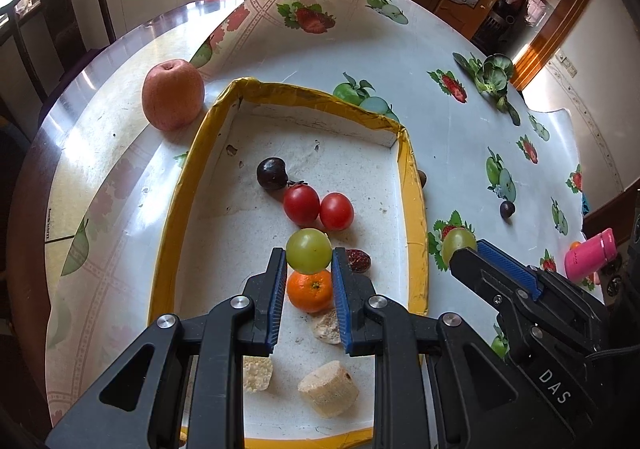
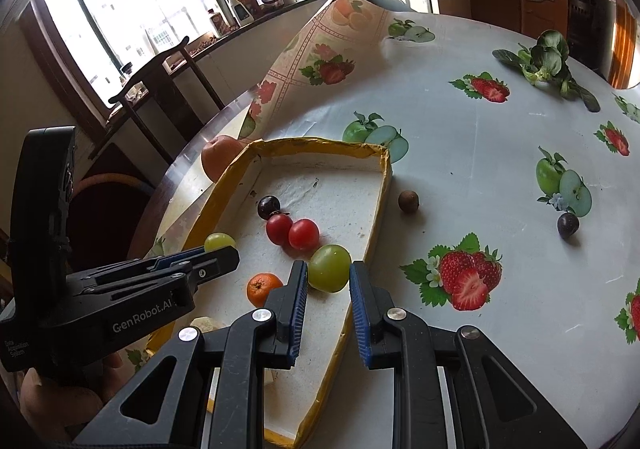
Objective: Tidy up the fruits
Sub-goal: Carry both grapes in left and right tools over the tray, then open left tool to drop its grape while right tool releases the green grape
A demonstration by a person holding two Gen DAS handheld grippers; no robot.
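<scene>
A white tray with a yellow rim (image 1: 416,209) (image 2: 384,185) holds a dark grape (image 1: 272,174), two cherry tomatoes (image 1: 318,207) (image 2: 294,231), a small orange (image 1: 310,289) (image 2: 262,287) and pale chunks (image 1: 328,393). My left gripper (image 1: 309,255) is shut on a green grape (image 1: 309,251) above the orange, inside the tray; that grape also shows in the right wrist view (image 2: 219,241). My right gripper (image 2: 328,275) is shut on a second green grape (image 2: 329,268) over the tray's right part; it shows in the left wrist view (image 1: 458,243).
A big apple (image 1: 173,95) sits outside the tray's far left corner. On the fruit-print tablecloth lie a dark grape (image 2: 568,225), a brown round fruit (image 2: 409,202) and a leafy green vegetable (image 2: 546,57). A pink bottle (image 1: 591,255) stands at the right. The cloth's far edge is folded up.
</scene>
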